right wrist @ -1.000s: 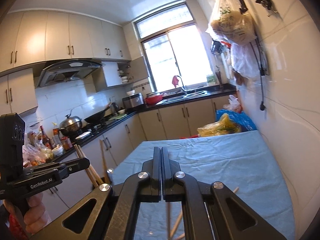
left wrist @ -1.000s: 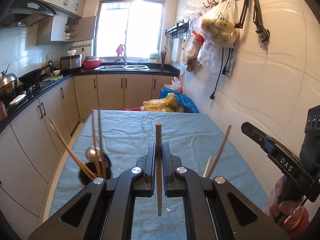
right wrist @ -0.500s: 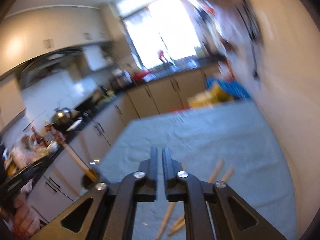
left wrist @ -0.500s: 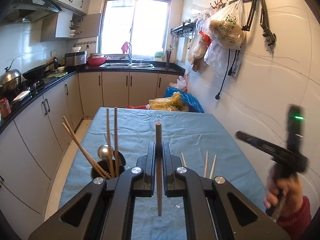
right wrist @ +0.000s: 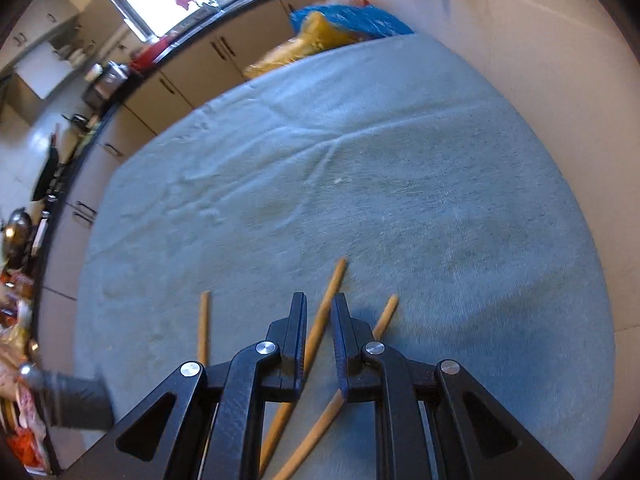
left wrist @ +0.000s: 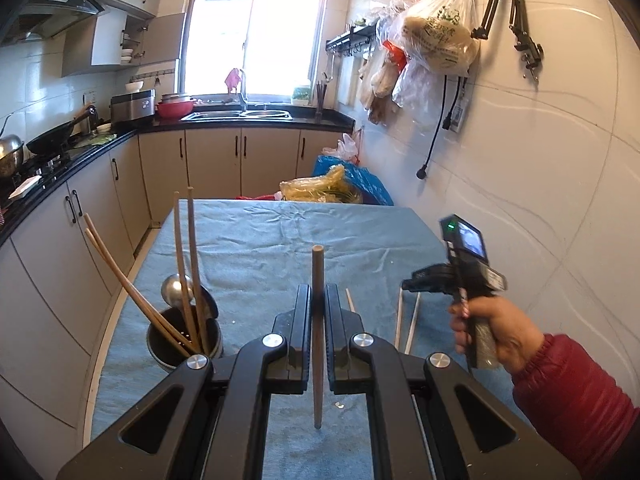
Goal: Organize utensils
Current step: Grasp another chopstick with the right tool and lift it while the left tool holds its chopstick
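Wooden chopstick [left wrist: 318, 332] stands upright between the fingers of the left gripper [left wrist: 317, 304], clamped about mid-length, its blunt top above the fingertips and its thin tip hanging over the blue-grey tablecloth [left wrist: 256, 248]. To the left of that gripper a dark round utensil holder [left wrist: 182, 340] sits on the cloth near the table's left edge. It contains four chopsticks [left wrist: 188, 264] — two nearly upright, two leaning out to the left — and a metal spoon [left wrist: 174, 290] with its bowl uppermost.

Three loose chopsticks lie flat on the cloth. In the right wrist view the middle chopstick [right wrist: 324, 308] runs through the gap of the right gripper [right wrist: 320, 312], whose fingers are parted and straddle it; contact with the stick cannot be told. A second chopstick [right wrist: 384, 314] lies just to its right, passing under the right finger, and the two converge toward the camera. A third chopstick [right wrist: 205, 326] lies apart to the left.

From the left wrist view the right gripper [left wrist: 416, 283] is low over the cloth, above the loose sticks, held by a hand [left wrist: 492, 330] in a red sleeve [left wrist: 572, 392]. Yellow and blue bags [left wrist: 336, 186] sit beyond the table's far edge; plastic bags [left wrist: 432, 36] hang from wall hooks.
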A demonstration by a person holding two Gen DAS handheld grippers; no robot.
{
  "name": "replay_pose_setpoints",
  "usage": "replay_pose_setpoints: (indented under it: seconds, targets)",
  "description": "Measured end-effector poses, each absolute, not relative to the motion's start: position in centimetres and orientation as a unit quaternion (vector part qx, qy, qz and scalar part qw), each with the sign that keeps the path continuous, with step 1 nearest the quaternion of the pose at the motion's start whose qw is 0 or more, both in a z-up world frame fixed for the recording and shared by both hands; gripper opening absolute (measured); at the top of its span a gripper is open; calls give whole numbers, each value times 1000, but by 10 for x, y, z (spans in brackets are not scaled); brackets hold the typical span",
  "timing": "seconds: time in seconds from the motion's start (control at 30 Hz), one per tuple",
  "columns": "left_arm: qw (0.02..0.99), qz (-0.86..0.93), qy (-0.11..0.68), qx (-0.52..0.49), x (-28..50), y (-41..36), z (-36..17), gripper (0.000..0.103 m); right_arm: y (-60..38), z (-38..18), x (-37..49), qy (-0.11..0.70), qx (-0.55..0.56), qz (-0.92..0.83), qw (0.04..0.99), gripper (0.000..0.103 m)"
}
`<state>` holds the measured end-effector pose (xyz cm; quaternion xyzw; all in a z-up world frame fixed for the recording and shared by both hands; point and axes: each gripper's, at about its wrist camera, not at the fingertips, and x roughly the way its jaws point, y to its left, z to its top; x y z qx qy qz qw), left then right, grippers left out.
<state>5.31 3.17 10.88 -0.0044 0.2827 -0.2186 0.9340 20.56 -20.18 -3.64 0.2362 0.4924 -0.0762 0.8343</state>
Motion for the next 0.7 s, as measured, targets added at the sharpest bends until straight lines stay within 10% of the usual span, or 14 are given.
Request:
replay_pose_setpoints:
  seconds: [0.7]
  targets:
    - [934,-218,285,-4,57,28,108,6,-189,-5,176,437,201,-66,874,5]
